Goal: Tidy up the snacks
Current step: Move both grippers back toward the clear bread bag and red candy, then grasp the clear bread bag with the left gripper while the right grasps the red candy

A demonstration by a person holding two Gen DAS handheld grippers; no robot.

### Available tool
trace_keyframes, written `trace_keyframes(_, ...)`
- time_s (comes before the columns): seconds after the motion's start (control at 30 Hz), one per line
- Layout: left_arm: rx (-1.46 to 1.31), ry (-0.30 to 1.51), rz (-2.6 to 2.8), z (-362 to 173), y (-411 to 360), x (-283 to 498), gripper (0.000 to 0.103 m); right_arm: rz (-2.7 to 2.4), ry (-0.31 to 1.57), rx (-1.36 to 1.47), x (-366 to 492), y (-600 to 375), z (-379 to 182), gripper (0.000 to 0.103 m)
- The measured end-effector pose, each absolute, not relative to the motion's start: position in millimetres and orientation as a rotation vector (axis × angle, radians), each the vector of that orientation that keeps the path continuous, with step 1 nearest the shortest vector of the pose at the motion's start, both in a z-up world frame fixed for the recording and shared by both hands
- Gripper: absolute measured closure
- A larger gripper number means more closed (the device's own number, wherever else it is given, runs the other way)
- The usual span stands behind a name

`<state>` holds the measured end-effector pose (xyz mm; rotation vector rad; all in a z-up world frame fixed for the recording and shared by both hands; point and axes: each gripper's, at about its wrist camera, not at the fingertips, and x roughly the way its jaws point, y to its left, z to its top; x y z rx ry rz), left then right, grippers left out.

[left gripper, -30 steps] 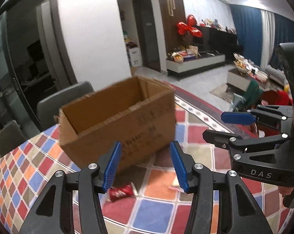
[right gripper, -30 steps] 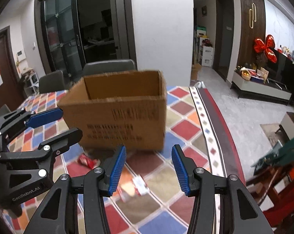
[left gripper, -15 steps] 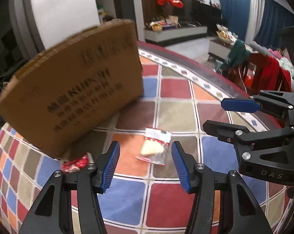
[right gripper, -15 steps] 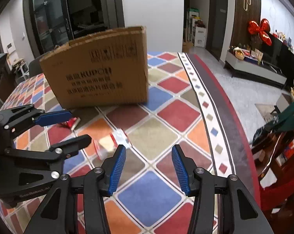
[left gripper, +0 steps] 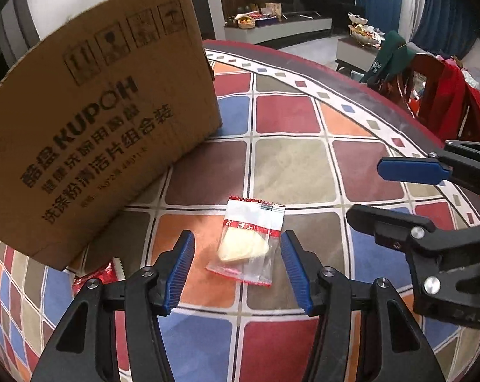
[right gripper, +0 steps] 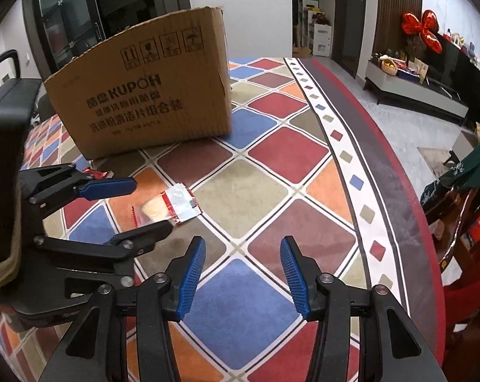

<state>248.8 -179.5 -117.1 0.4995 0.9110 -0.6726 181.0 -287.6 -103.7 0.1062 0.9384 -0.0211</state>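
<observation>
A clear snack packet with red trim and a pale biscuit inside lies flat on the checked tablecloth. My left gripper is open, low over the table, with the packet between its blue pads. The packet also shows in the right wrist view, with the left gripper around it. A red foil snack lies at the foot of the cardboard box, left of the left gripper. My right gripper is open and empty over the table, to the right of the packet.
The cardboard box stands on the table behind the snacks, printed side towards me. The round table's edge curves along the right. A chair with red and green clothing stands beyond the edge.
Both grippers have dropped and come closer to the table. The left one now has the clear packet between its open pads. The box looms larger.
</observation>
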Motion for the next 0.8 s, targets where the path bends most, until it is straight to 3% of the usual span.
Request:
trace_keyframes(0.13,0.491,0.910,-0.668,-121,-180,250,0.048,-0.022,0.945,0.104,183,-287,-105,0.053)
trace_keyframes(0.23,0.458,0.924,-0.679,-120,-178,251,0.063,-0.023,0.945,0.103,183,-288,-105,0.053)
trace_keyframes(0.3,0.444,0.926,-0.675,-119,-177,251,0.064,-0.023,0.945,0.103,183,-288,-105,0.053)
trace_keyframes(0.8,0.220,0.898,-0.425,-89,-94,221,0.065,0.124,0.928,0.040,193,-254,-96,0.053)
